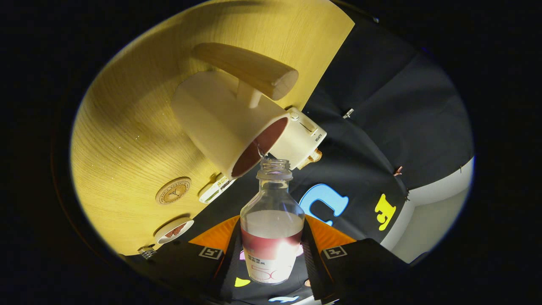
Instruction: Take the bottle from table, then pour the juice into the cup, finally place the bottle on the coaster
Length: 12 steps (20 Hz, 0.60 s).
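Juice runs from our clear glass bottle (273,220) into the cream handled cup (220,120).
Gripper (272,250) clamps the bottle, tilted so its mouth meets the rim.

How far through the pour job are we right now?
Pickup is done: the gripper is shut on the bottle. The pour is in hand: its mouth sits at the cup's rim, reddish juice showing inside. Still left: setting the bottle on the coaster on the table.

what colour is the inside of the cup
Dark reddish brown inside the cream-coloured cup, clearest in the gripper view, just beyond the bottle held between the fingers.
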Each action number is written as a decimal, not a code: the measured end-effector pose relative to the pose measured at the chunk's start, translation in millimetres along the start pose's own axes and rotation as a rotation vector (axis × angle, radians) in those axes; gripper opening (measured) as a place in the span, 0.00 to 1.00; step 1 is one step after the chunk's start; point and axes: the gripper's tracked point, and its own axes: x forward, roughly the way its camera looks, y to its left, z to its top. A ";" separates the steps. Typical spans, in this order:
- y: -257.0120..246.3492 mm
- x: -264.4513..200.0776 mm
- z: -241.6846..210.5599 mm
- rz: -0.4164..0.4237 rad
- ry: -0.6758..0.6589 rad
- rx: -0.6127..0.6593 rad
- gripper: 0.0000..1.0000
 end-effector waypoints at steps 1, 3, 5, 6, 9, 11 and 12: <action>-0.6 0.2 1.6 -0.003 -0.005 -0.012 0.70; -4.5 -3.0 3.8 -0.019 -0.023 -0.053 0.70; -4.6 -4.1 5.0 -0.038 -0.045 -0.100 0.70; -5.5 -5.5 5.7 -0.047 -0.055 -0.119 0.70; -6.8 -5.9 6.7 -0.060 -0.077 -0.151 0.70; -8.2 -4.1 4.7 -0.063 -0.078 -0.154 0.70; -8.4 -3.6 3.7 -0.062 -0.077 -0.153 0.70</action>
